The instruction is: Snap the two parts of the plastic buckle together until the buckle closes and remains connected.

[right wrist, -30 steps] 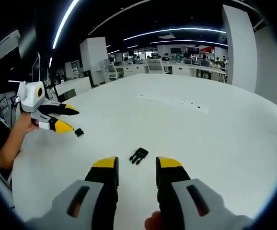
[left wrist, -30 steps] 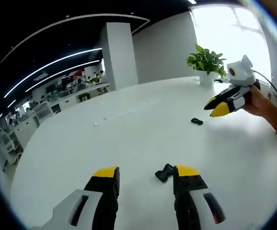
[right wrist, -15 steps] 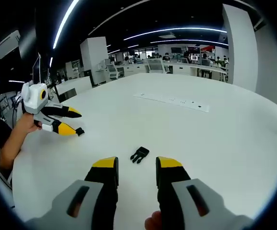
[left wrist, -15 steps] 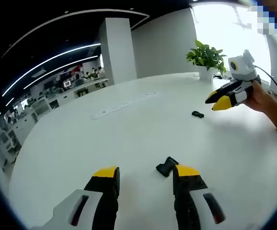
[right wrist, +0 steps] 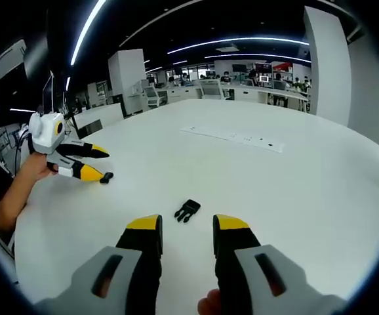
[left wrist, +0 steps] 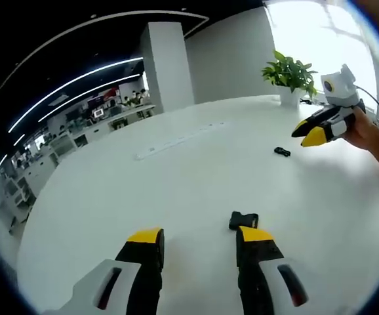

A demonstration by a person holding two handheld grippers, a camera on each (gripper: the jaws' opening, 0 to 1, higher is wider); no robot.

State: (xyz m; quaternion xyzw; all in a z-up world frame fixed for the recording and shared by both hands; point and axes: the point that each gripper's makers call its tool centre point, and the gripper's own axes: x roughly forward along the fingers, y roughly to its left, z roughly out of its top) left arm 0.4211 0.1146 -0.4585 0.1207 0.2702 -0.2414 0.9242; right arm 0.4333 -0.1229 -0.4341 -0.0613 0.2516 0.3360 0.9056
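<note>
There are two black buckle parts on the white round table [left wrist: 176, 190], and they lie well apart from each other. There are also two grippers, one in each hand of the person.

In the left gripper view, the first buckle part [left wrist: 243, 220] lies flat on the table just beyond the tip of the right jaw of the left gripper [left wrist: 199, 239], a little outside the gap between the jaws. The jaws of this gripper are spread, with nothing between them. The second buckle part [left wrist: 282, 151] is small and far away in this view, near the yellow tips of the right gripper [left wrist: 311, 133]. A hand [left wrist: 366, 134] holds that gripper low over the table and turned on its side. A potted plant [left wrist: 292, 75] stands at the far edge, and a long flat white strip [left wrist: 179, 138] lies on the table further back.

In the right gripper view, the right gripper [right wrist: 186, 226] has its jaws spread too, and they hold nothing. One buckle part [right wrist: 187, 210] lies on the table just ahead of the gap. The left gripper [right wrist: 92, 163] comes in from the left, held by a hand [right wrist: 35, 167], low over the table and pointing at the other buckle part [right wrist: 106, 176], which lies just beside its yellow tips. I cannot tell if they touch.
</note>
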